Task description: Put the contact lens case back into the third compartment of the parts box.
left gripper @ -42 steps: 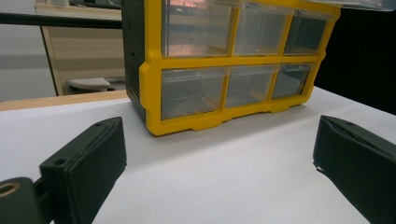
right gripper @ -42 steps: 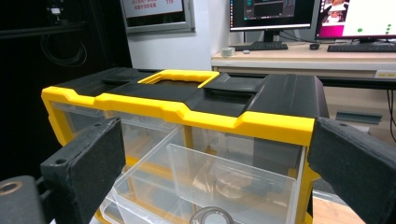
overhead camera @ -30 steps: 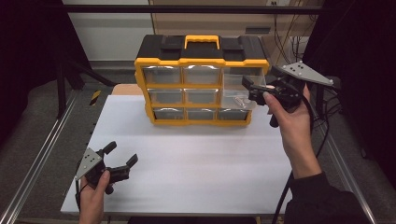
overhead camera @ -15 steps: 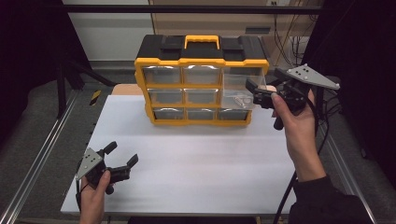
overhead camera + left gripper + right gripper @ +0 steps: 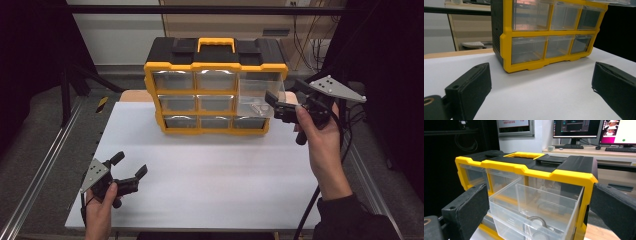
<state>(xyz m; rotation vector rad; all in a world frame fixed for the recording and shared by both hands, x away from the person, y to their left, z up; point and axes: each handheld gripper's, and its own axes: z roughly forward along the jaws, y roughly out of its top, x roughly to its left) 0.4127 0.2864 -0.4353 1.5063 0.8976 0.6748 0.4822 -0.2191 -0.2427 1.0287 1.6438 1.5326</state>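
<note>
One clear drawer (image 5: 260,97) is drawn well out of the top-right slot of the yellow and black organizer (image 5: 215,85), and it is at risk of dropping.

If it is pulled further, the drawer is judged likely to leave its slot and tip, and the small metal rings (image 5: 537,222) seen inside it would spill onto the table (image 5: 215,170). Its long axis runs from the slot toward the person, the open front end pointing at the right gripper (image 5: 280,107). That gripper's jaws are spread at the drawer's front, with no grip discernible. The left gripper (image 5: 129,170) is held low near the table's front-left corner, well apart, jaws spread on nothing.
</note>
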